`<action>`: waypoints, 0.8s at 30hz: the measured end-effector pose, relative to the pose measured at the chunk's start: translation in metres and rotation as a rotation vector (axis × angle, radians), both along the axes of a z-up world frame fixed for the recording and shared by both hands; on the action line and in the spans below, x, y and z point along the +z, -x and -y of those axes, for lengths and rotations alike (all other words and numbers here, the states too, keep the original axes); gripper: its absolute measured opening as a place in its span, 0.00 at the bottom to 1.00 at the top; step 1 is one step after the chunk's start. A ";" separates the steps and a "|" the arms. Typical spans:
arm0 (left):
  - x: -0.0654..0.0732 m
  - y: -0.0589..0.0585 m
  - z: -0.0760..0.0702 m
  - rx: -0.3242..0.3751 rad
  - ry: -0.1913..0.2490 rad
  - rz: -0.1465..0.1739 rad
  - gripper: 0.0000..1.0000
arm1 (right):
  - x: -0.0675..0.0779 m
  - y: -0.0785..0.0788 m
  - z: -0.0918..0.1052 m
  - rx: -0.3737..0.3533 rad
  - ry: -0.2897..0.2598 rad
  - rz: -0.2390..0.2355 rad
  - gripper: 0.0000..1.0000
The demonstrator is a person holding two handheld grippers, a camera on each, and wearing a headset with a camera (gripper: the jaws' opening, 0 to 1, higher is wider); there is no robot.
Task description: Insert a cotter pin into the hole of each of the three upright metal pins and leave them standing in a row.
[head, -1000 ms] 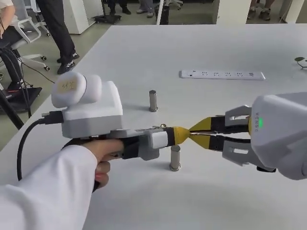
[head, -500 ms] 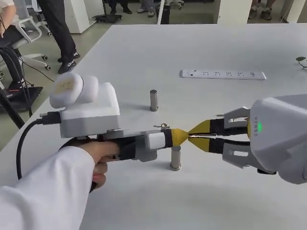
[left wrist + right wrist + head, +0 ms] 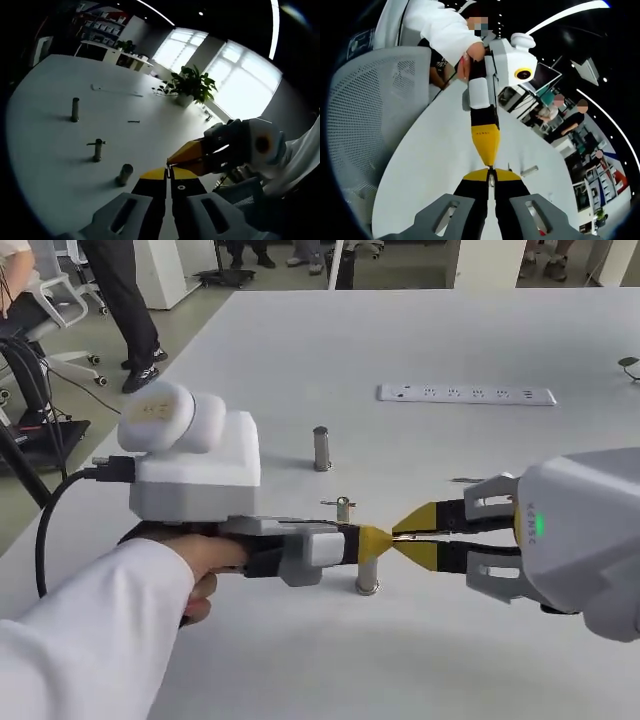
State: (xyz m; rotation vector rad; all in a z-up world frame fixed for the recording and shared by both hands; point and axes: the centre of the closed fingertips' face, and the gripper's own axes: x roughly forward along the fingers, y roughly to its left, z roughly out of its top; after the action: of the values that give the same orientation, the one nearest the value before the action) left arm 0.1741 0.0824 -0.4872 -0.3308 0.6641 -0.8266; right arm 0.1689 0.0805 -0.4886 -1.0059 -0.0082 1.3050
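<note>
Three upright metal pins stand in a row: the far pin (image 3: 321, 448) (image 3: 75, 109), the middle pin (image 3: 343, 508) (image 3: 97, 150) with a cotter pin through its hole, and the near pin (image 3: 367, 578) (image 3: 125, 174), partly behind the yellow tips. My left gripper (image 3: 378, 540) (image 3: 168, 175) and right gripper (image 3: 398, 538) (image 3: 491, 178) meet tip to tip just above the near pin. Both are shut on a small cotter pin (image 3: 491, 180) pinched where the tips touch. A loose cotter pin (image 3: 465, 480) (image 3: 133, 121) lies on the table farther right.
A white power strip (image 3: 465, 395) (image 3: 115, 91) lies at the back of the white table (image 3: 300, 350). People and office chairs stand beyond the table's far left edge. A potted plant (image 3: 192, 87) sits at the far end.
Both grippers, still tip to tip, have come down and toward me, uncovering the middle pin and its cotter pin. The pins on the table have not moved.
</note>
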 end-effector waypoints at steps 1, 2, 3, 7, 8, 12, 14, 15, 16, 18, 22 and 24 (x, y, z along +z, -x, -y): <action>0.000 0.001 0.000 0.000 -0.002 0.003 0.00 | 0.000 0.000 0.000 0.000 -0.001 -0.002 0.00; 0.000 0.001 0.000 0.001 -0.002 0.001 0.00 | 0.000 0.000 0.000 -0.001 -0.004 -0.008 0.00; 0.000 0.001 0.000 0.001 -0.001 0.001 0.00 | 0.000 0.000 0.000 -0.001 -0.005 -0.009 0.00; 0.000 0.001 0.000 -0.005 -0.002 0.002 0.00 | 0.000 0.000 0.000 0.006 -0.004 0.003 0.00; 0.001 0.001 0.000 -0.010 -0.006 0.007 0.00 | 0.000 0.000 0.000 0.006 -0.005 0.000 0.00; 0.000 0.002 0.000 -0.017 -0.014 0.021 0.00 | 0.001 -0.001 0.000 0.000 -0.013 -0.003 0.01; -0.001 0.003 0.000 -0.018 -0.016 0.022 0.00 | 0.002 -0.003 0.000 -0.005 -0.021 -0.002 0.06; -0.001 0.003 0.000 -0.016 -0.012 0.018 0.00 | 0.002 -0.004 0.001 -0.007 -0.023 -0.003 0.10; -0.002 0.004 0.000 -0.014 -0.009 0.005 0.00 | 0.001 -0.004 0.001 -0.006 -0.026 -0.005 0.12; -0.003 0.003 -0.002 -0.010 -0.020 0.010 0.00 | -0.002 -0.002 0.001 -0.008 -0.029 -0.033 0.14; -0.003 0.004 -0.006 -0.012 -0.031 0.018 0.00 | -0.009 -0.004 0.005 -0.037 -0.033 -0.082 0.28; -0.004 0.003 -0.011 0.011 -0.051 0.022 0.00 | -0.016 -0.008 0.009 -0.062 -0.030 -0.122 0.38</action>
State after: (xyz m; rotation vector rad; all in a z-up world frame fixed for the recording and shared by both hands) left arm 0.1716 0.0936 -0.4915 -0.2783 0.6613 -0.8006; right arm 0.1768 0.0714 -0.5042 -0.8928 0.0951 1.3041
